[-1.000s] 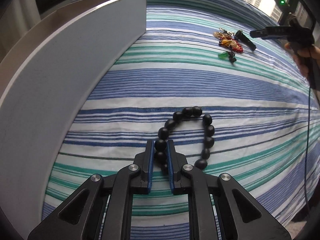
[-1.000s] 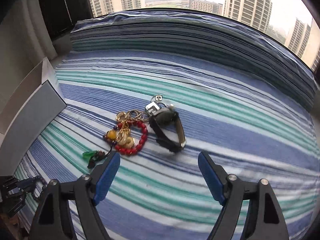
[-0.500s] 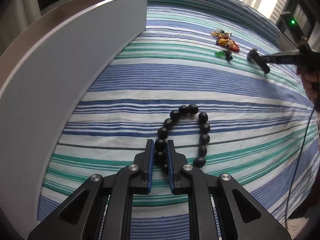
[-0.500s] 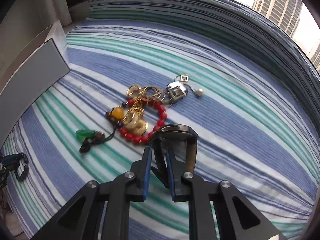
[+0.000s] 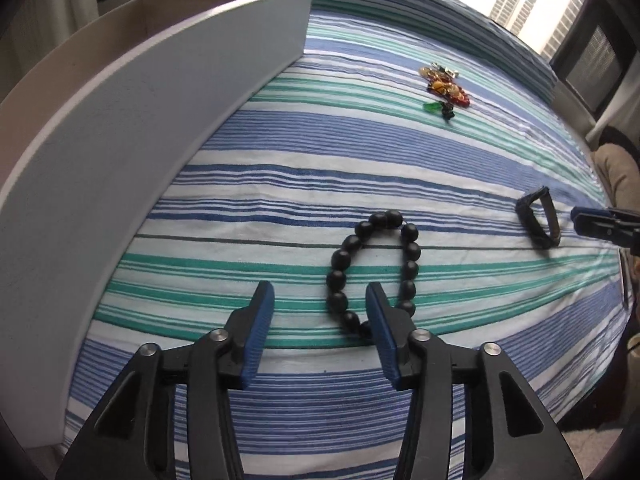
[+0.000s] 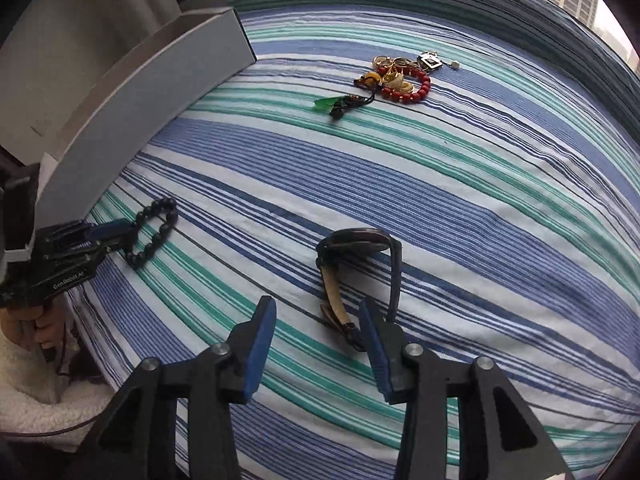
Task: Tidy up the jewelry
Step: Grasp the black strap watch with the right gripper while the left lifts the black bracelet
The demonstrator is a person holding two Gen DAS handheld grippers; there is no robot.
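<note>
Your left hand-held gripper [image 5: 318,316] is opening off the black bead bracelet [image 5: 374,270]; your right hand-held gripper [image 6: 318,328] opens too, leaving the watch [image 6: 360,272] sorted apart on the bed [image 6: 500,208].

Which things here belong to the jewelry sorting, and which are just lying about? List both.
Job:
- black bead bracelet
- wristwatch
- tangled jewelry pile
- green pendant
- grey box
- left tool, opening
- right tool, opening

Lying about:
- striped bedsheet
- fleece fabric
</note>
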